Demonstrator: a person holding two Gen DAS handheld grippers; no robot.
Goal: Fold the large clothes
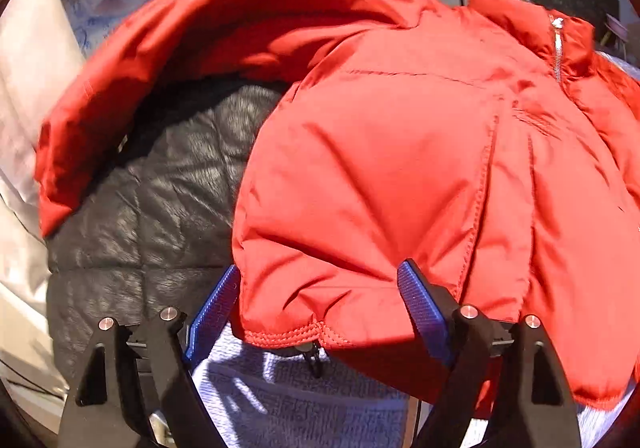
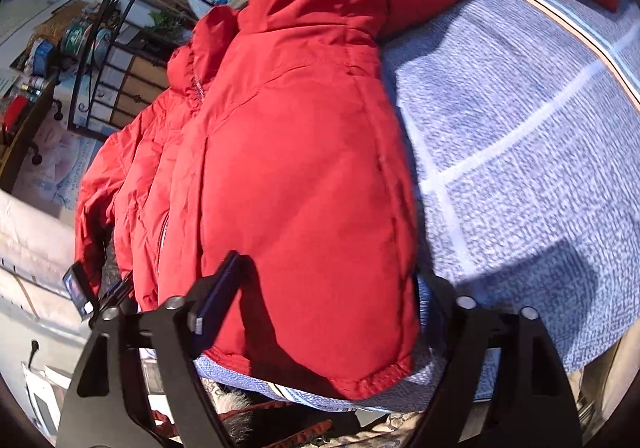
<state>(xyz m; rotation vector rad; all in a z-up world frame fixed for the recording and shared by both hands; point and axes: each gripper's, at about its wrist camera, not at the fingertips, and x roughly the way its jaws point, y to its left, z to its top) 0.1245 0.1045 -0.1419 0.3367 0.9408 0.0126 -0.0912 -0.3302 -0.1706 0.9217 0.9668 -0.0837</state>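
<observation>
Nearest in the left wrist view, the left tongs (image 1: pixel 320 312) stand wide apart with the hem corner of the red padded jacket (image 1: pixel 400 151) between the blue pads (image 1: pixel 420 312). The fabric laps against the right pad, but whether either pad presses on it I cannot tell. A dark zip pull (image 1: pixel 314 358) hangs under that hem. Beyond it, only this view shows the jacket's black quilted lining (image 1: pixel 160 207), laid bare under the turned-back red flap, and a gold zip (image 1: pixel 557 47) by the collar.

In the right wrist view, the right tongs (image 2: pixel 320 296) straddle the jacket's other hem corner, jaws wide. The far pad is hidden behind the cloth, so a grip cannot be told. Only here does the blue woven cover (image 2: pixel 520 167) under the jacket show broadly. Farther off stands a black metal railing (image 2: pixel 120 47), and the left tongs (image 2: pixel 86 296) appear at the left edge.
</observation>
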